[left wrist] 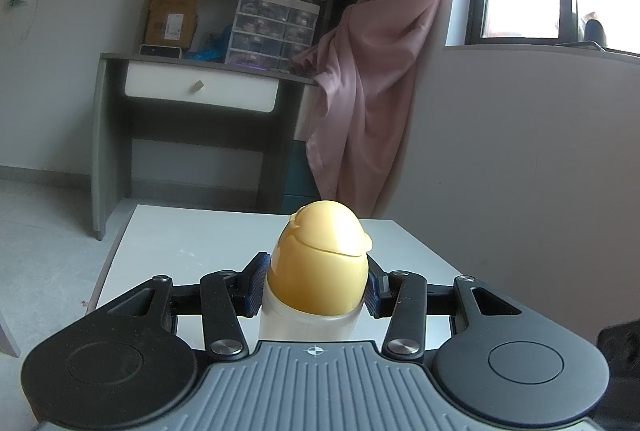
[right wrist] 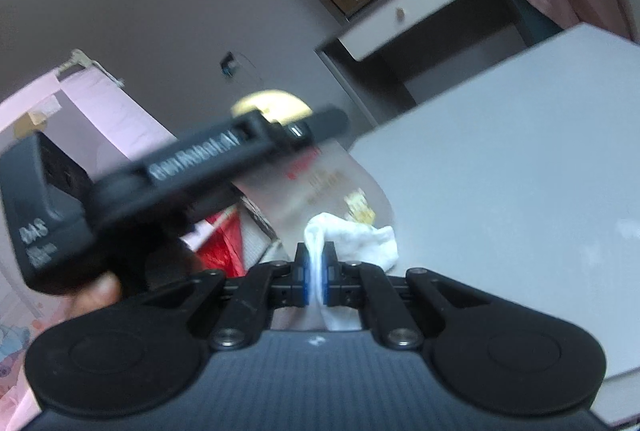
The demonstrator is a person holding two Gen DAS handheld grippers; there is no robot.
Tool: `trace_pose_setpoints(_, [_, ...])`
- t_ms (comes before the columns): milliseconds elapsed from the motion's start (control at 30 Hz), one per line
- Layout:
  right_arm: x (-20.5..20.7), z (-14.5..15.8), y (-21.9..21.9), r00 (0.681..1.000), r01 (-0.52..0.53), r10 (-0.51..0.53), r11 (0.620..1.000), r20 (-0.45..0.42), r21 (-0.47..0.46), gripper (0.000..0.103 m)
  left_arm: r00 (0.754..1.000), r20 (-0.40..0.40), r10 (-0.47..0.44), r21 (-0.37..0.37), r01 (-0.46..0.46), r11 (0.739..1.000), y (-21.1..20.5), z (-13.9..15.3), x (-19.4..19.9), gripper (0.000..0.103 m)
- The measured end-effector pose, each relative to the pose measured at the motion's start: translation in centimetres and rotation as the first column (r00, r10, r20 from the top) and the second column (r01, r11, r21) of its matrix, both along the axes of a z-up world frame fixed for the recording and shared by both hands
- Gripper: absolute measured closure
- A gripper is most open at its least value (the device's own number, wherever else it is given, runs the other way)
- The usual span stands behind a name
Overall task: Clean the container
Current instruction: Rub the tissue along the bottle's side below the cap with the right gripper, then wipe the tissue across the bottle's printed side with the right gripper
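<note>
Above the white table [left wrist: 192, 243], the left gripper [left wrist: 316, 283] clamps the yellow-capped container [left wrist: 320, 263] while the right gripper [right wrist: 316, 271], pinching a white cloth [right wrist: 352, 235], presses it to the container's side, so wiping seems underway, not finished.

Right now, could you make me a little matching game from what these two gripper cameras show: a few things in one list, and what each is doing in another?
Things:
1. bottle
2. white cloth
3. pink curtain
4. white table

States:
A. hangs beside the window
B. pinched in the right gripper
C. clamped in the left gripper, yellow cap up
D. lies under the bottle

Pairs: 1-C, 2-B, 3-A, 4-D
</note>
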State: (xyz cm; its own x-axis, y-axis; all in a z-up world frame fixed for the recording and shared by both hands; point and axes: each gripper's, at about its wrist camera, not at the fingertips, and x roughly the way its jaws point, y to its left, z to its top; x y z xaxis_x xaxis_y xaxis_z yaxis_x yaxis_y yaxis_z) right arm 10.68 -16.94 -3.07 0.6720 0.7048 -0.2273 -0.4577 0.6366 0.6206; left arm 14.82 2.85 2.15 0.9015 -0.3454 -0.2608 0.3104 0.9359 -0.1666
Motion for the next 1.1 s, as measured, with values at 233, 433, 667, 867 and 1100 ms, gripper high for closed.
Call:
trace_pose_setpoints(233, [0.2,-0.6,0.0,1.0,-0.002,0.002,1.0,-0.026,-0.001,0.097,1.0,0.001,0.0,0.0,0.0,1.0,-0.2,0.0,0.1,0.056])
trace_pose_setpoints(433, [-0.1,0.0,0.0,1.0,0.001,-0.001,1.0,-0.01,-0.012,0.097,1.0,0.0,-0.001,0.002,0.001,1.0,-0.5,0.2,0.3,0.056])
trace_pose_setpoints(667, [-0.4,1.7,-0.3,0.999,0.012,-0.012,1.0,0.049,-0.007,0.097,1.0,-0.001,-0.004,0.001,0.004,1.0,-0.4,0.4,0.5,0.056])
trace_pose_setpoints(867, [-0.5,2.4,-0.7,0.997,0.02,-0.021,1.0,0.074,0.016,0.097,1.0,-0.004,-0.003,0.0,0.003,1.0,-0.4,0.5,0.8,0.055])
trace_pose_setpoints(1100, [0.0,1.2,-0.9,0.999,0.029,-0.029,0.999,0.037,0.022,0.097,1.0,-0.005,0.0,0.004,0.0,1.0,-0.4,0.6,0.9,0.055])
